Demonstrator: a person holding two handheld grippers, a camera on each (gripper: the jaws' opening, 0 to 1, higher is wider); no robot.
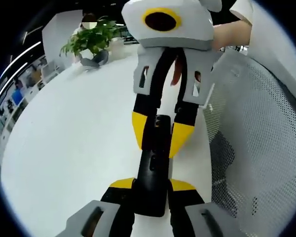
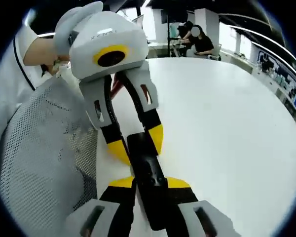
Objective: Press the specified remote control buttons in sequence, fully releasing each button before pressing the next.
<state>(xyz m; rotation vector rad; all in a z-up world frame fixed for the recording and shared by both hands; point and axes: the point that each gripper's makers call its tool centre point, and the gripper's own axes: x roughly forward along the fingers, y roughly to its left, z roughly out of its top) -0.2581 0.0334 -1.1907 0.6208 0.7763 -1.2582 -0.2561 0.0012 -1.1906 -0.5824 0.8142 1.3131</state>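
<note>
Two claws grip one black remote control from opposite ends, held above a white worktop.

In the left gripper view, the left claw [image 1: 151,190] has its yellow-tipped jaws pinching the near end of the remote control [image 1: 154,163], while the right claw [image 1: 160,133] reaches in from the top and clamps the far end. In the right gripper view the roles swap: the right claw [image 2: 150,190] pinches the near end of the remote control [image 2: 149,177] and the left claw [image 2: 138,140] grips the far end. The worktop [image 1: 79,128] lies bare beneath them, with a potted plant [image 1: 91,39] at its far edge. A white mesh chair back [image 1: 256,138] stands just beside the remote, at the worktop's edge. A seated person [image 2: 200,42] shows beyond the worktop [image 2: 227,113].
</note>
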